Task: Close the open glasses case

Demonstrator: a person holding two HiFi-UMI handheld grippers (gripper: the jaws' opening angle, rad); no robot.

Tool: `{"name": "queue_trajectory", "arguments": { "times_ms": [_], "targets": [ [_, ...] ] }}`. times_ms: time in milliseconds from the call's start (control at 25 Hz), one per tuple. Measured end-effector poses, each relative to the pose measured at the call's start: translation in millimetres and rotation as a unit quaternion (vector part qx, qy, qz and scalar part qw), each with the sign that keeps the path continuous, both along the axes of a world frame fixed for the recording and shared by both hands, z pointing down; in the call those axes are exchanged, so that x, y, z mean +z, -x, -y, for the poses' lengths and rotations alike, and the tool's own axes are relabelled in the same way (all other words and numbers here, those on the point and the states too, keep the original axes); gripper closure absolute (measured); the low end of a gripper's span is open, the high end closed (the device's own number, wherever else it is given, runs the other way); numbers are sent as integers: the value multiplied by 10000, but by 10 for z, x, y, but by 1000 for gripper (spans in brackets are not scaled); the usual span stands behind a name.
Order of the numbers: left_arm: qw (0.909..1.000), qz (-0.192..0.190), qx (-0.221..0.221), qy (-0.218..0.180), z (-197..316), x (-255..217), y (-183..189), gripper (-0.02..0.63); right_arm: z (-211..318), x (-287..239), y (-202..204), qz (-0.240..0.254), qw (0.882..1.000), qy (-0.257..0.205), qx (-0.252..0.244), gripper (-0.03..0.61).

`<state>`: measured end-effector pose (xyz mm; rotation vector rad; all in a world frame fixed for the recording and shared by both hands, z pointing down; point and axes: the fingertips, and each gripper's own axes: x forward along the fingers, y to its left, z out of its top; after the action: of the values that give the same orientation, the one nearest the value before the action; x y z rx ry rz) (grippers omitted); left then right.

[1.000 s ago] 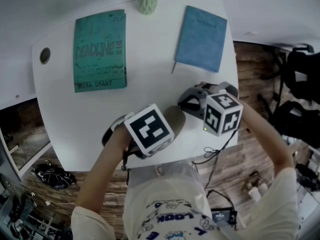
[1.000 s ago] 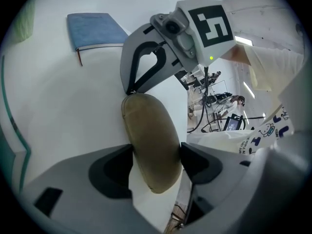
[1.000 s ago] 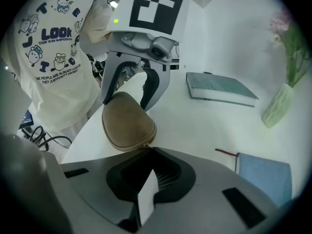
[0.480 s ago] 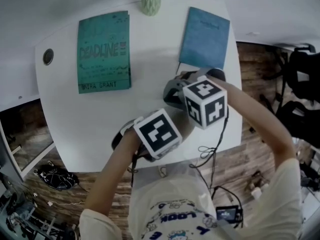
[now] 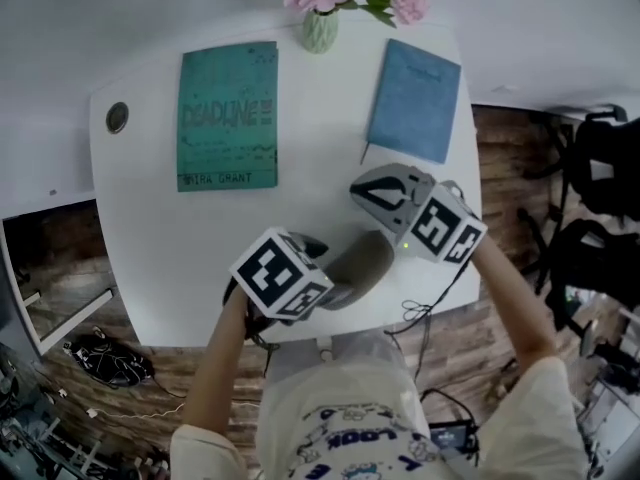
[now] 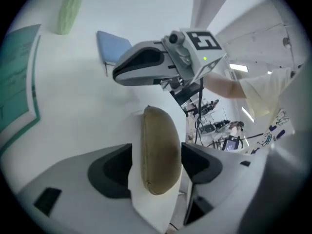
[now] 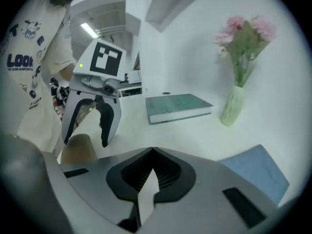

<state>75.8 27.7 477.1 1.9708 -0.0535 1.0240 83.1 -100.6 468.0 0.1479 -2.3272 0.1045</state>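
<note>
The olive glasses case (image 5: pixel 358 261) lies near the table's front edge with its lid down. My left gripper (image 5: pixel 322 268) is at its near end. In the left gripper view the case (image 6: pixel 160 152) fills the gap between the two jaws, and the left gripper (image 6: pixel 156 150) is shut on it. My right gripper (image 5: pixel 360 192) hovers just beyond the case, shut and empty, clear of it. In its own view the right gripper (image 7: pixel 152 152) has its pads together. That view also shows the left gripper (image 7: pixel 90 135) over the case (image 7: pixel 78 150).
On the white table (image 5: pixel 300 198), a teal book (image 5: pixel 228 118) lies at the back left and a blue notebook (image 5: pixel 415 100) at the back right. A green vase (image 5: pixel 320 30) of pink flowers stands between them. A round grommet (image 5: pixel 117 118) sits far left. A cable (image 5: pixel 420 313) hangs off the front edge.
My right gripper has risen off the case and rolled, swinging towards the notebook and back. The left gripper has stayed at the case, tilting a little.
</note>
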Motion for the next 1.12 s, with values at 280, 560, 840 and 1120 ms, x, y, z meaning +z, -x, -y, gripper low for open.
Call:
{"name": "queue_trajectory", "arguments": {
  "times_ms": [280, 560, 840, 1120],
  "targets": [
    [9748, -578, -1833, -1134, 488, -503, 269, 383, 334, -741, -270, 1192, 9505, -550, 2816, 578],
    [8877, -457, -3246, -3235, 894, -1215, 604, 612, 116, -1406, -138, 2027, 8833, -1101, 4081, 578],
    [7807, -179, -4178, -4643, 936, -1872, 992, 612, -157, -1737, -4, 2245, 8594, -1219, 4430, 578],
    [7338, -60, -4615, -4985, 846, -2112, 1204, 612, -286, -1870, -36, 2277, 8435, -1564, 4606, 578]
  ]
}}
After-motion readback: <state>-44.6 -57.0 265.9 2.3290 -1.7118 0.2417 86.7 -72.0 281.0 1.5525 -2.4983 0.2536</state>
